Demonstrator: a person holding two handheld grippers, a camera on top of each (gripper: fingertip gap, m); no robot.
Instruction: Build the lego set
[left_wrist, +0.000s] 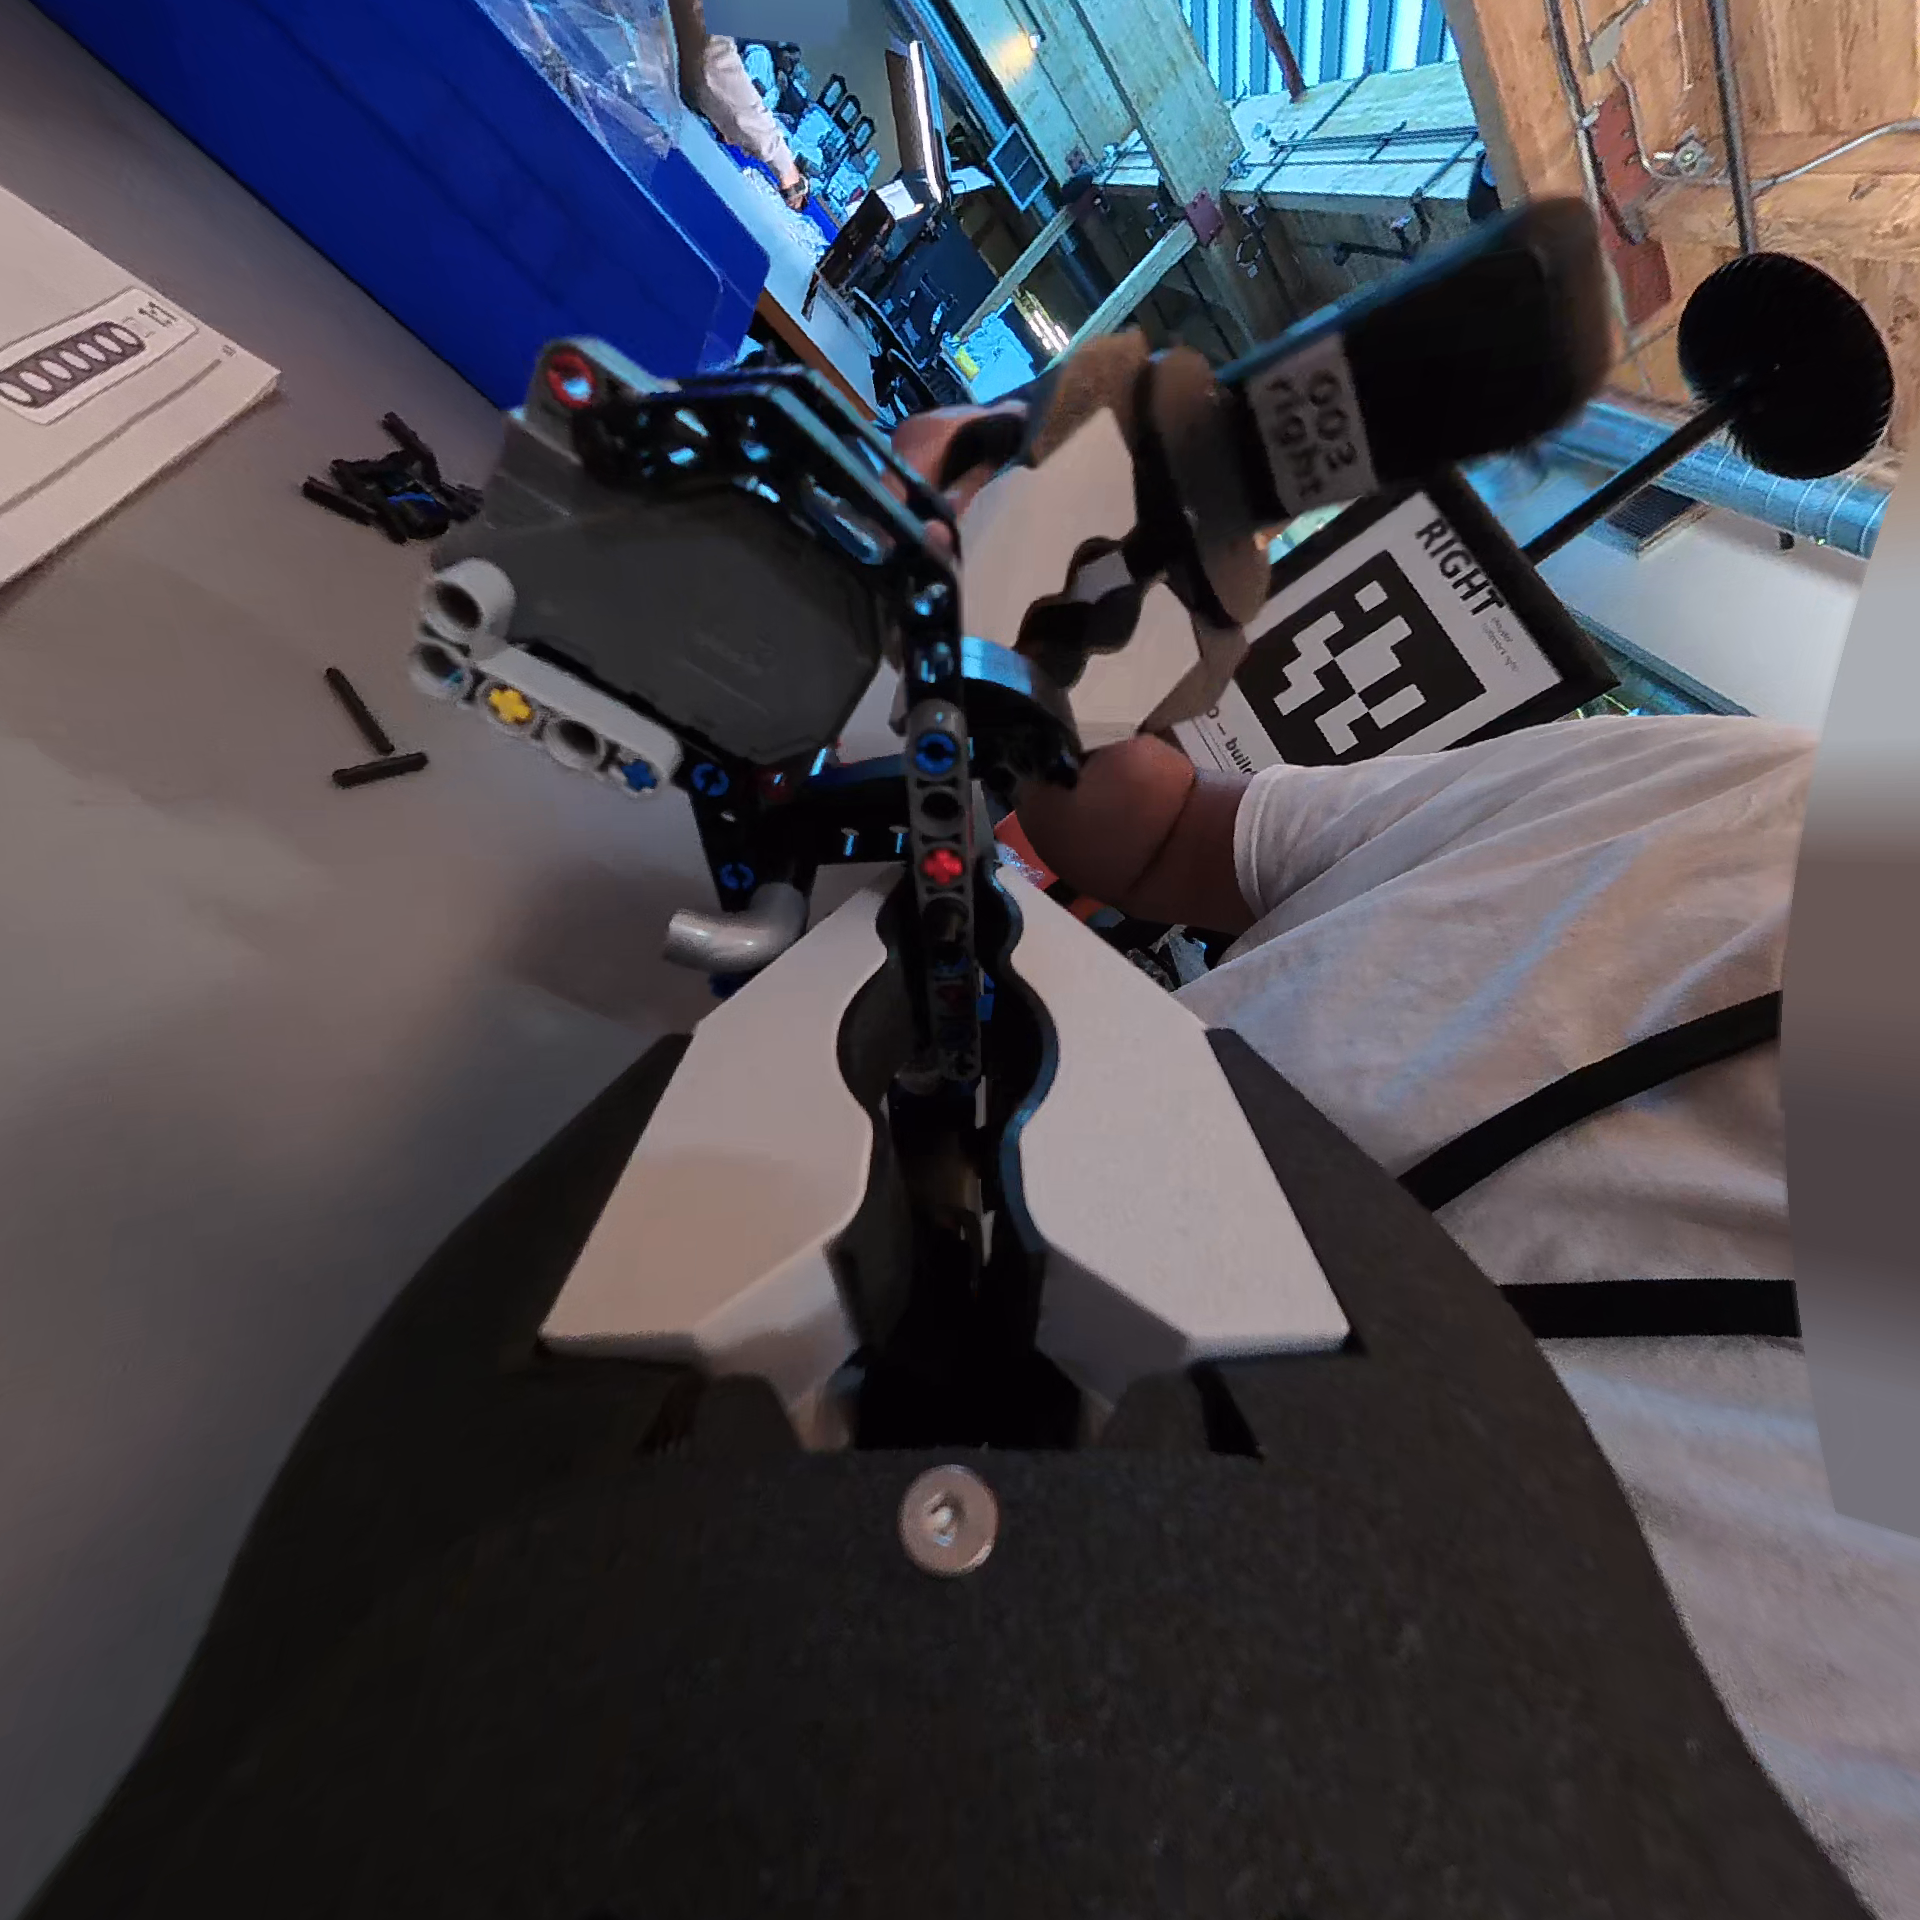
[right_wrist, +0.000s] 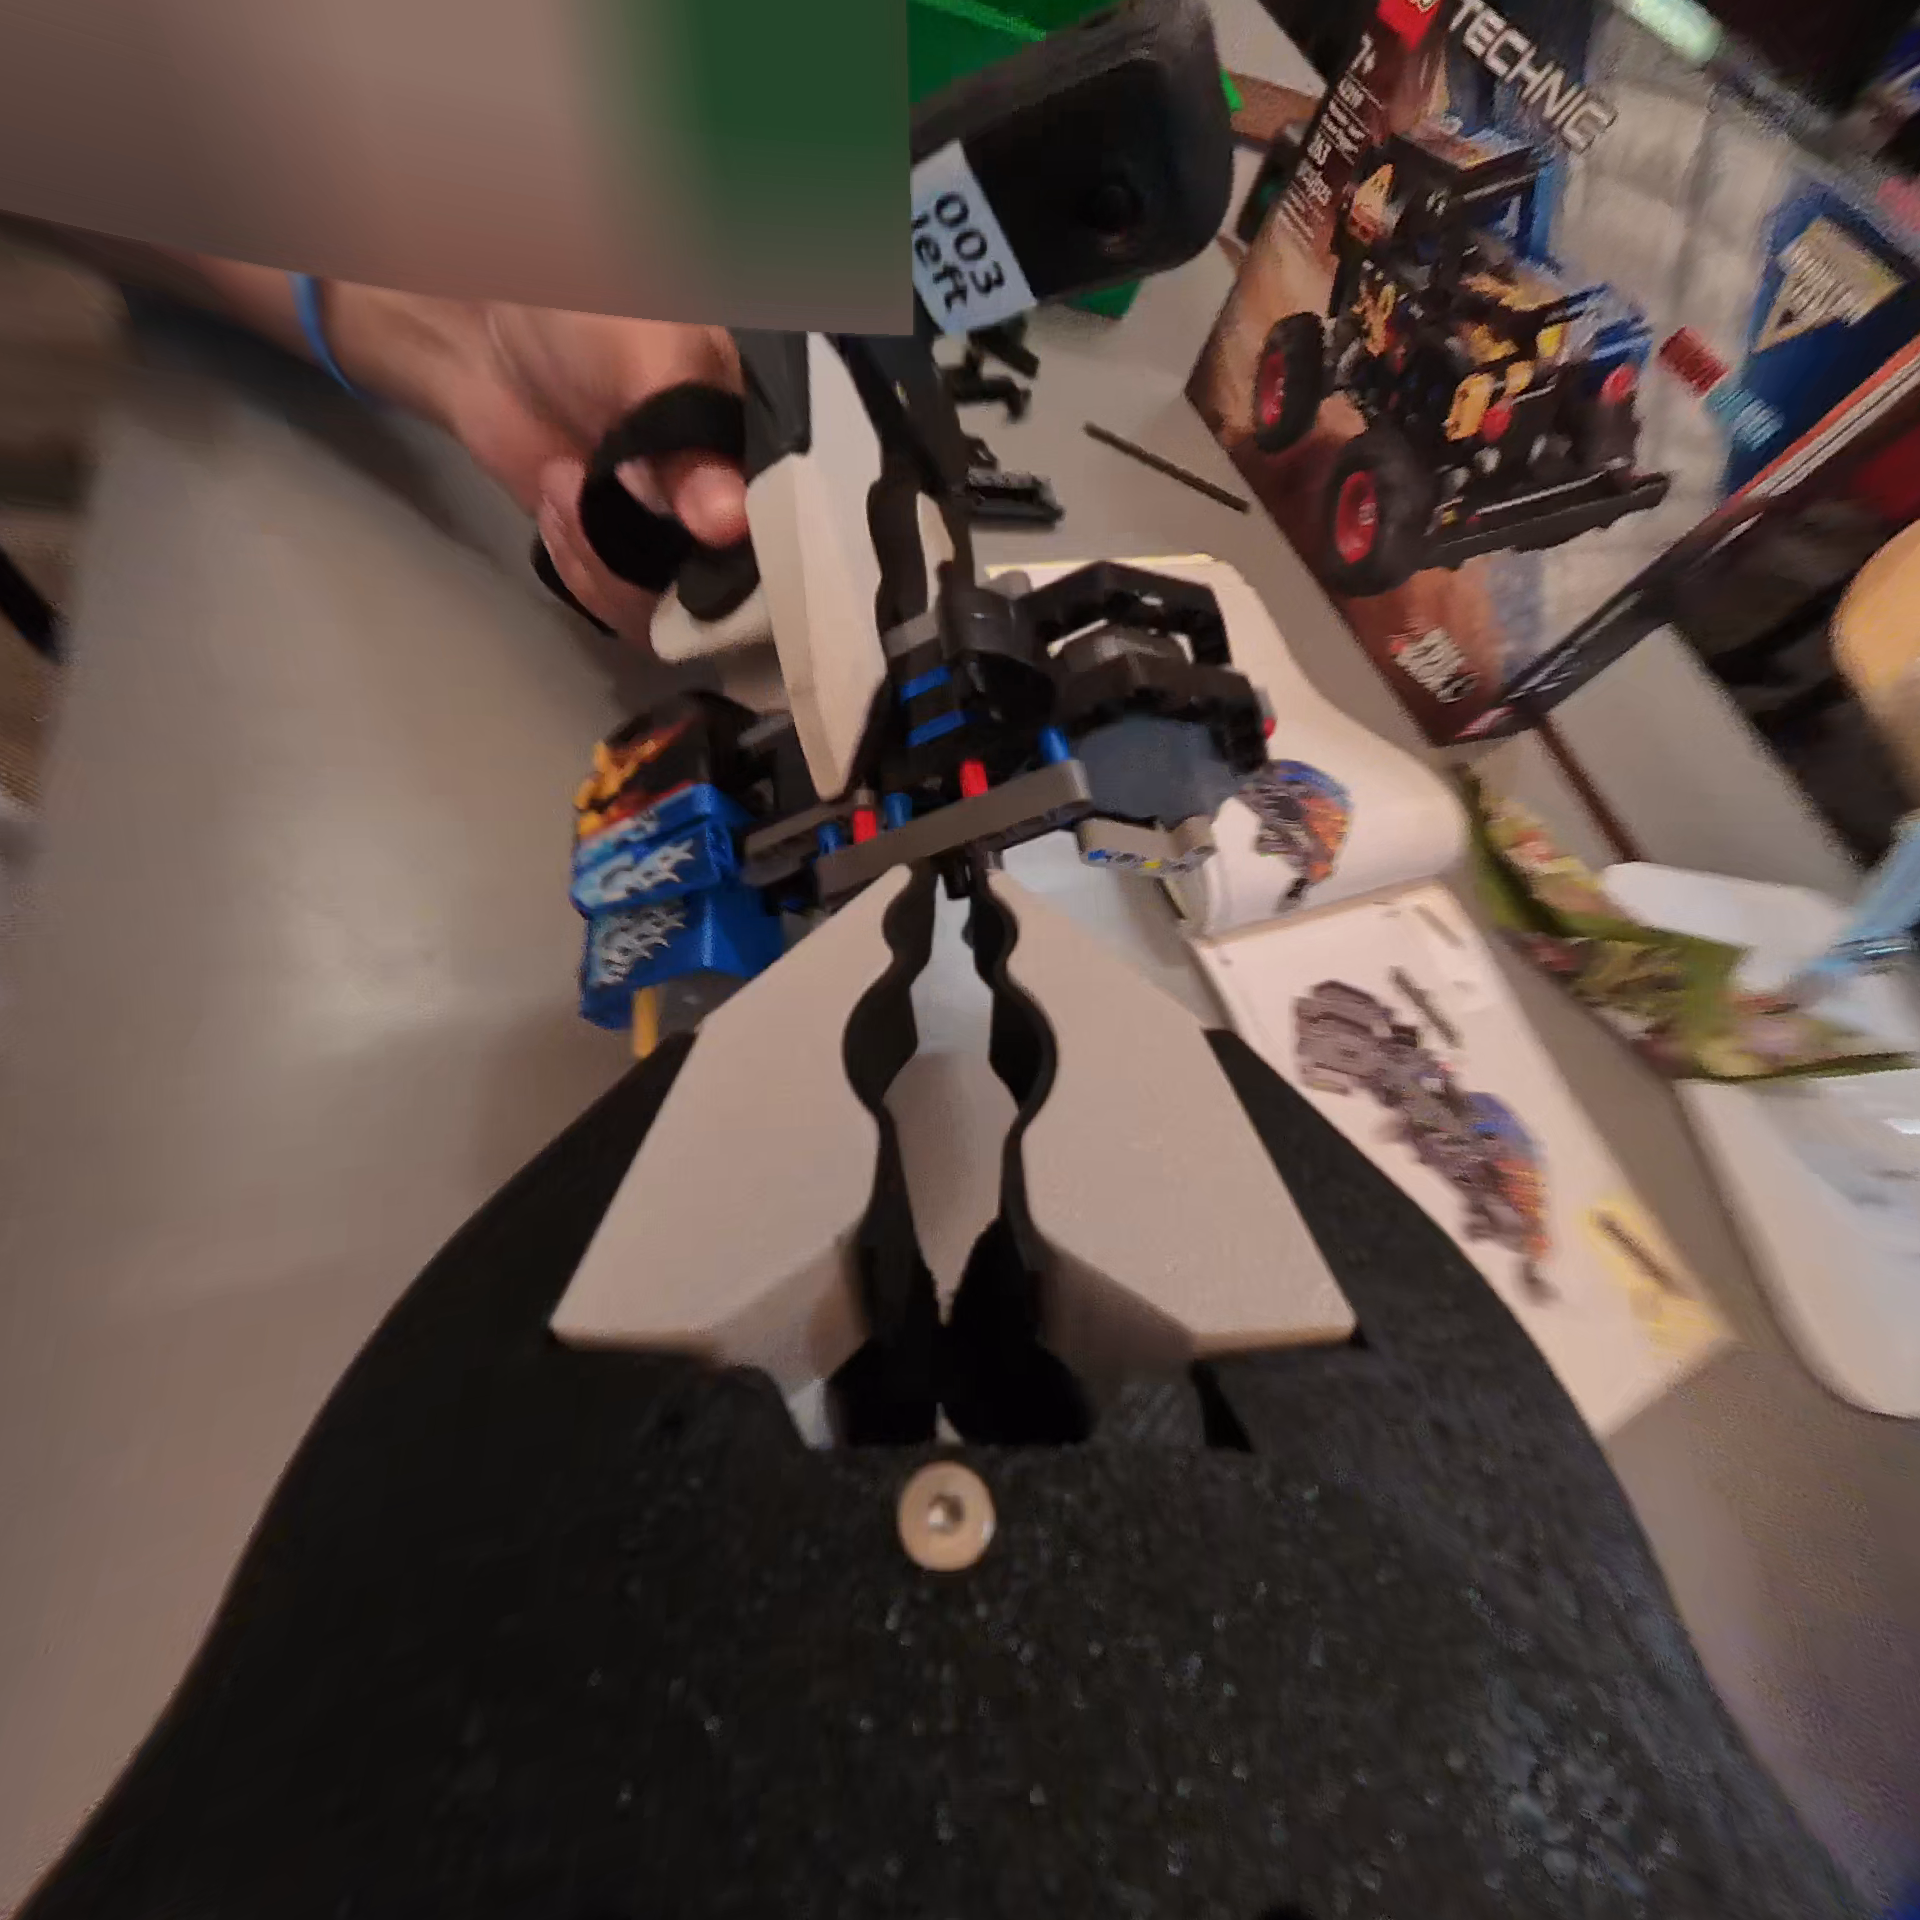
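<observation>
A part-built Lego model (left_wrist: 675, 603), with a dark grey block, a black frame and white beams with blue, red and yellow pins, is held off the grey table (left_wrist: 260, 1039). My left gripper (left_wrist: 940, 904) is shut on the model's grey studded beam. My right gripper (left_wrist: 1049, 634) comes in from the upper right, its tips against the model. In the right wrist view my right gripper (right_wrist: 948, 883) is almost closed on a small black pin at the grey beam of the model (right_wrist: 1039, 707). The left gripper (right_wrist: 883, 748) holds the model from above.
Loose black pins (left_wrist: 400, 488) and two black axles (left_wrist: 364, 727) lie on the table by an instruction sheet (left_wrist: 94, 384) and a blue bin (left_wrist: 416, 156). A blue flame-printed body piece (right_wrist: 655, 862), the set's box (right_wrist: 1455, 364), booklets (right_wrist: 1455, 1122) and a person's hand (right_wrist: 623, 468) are near. Only a small space, under 4 cm, lies between the two pairs of fingers.
</observation>
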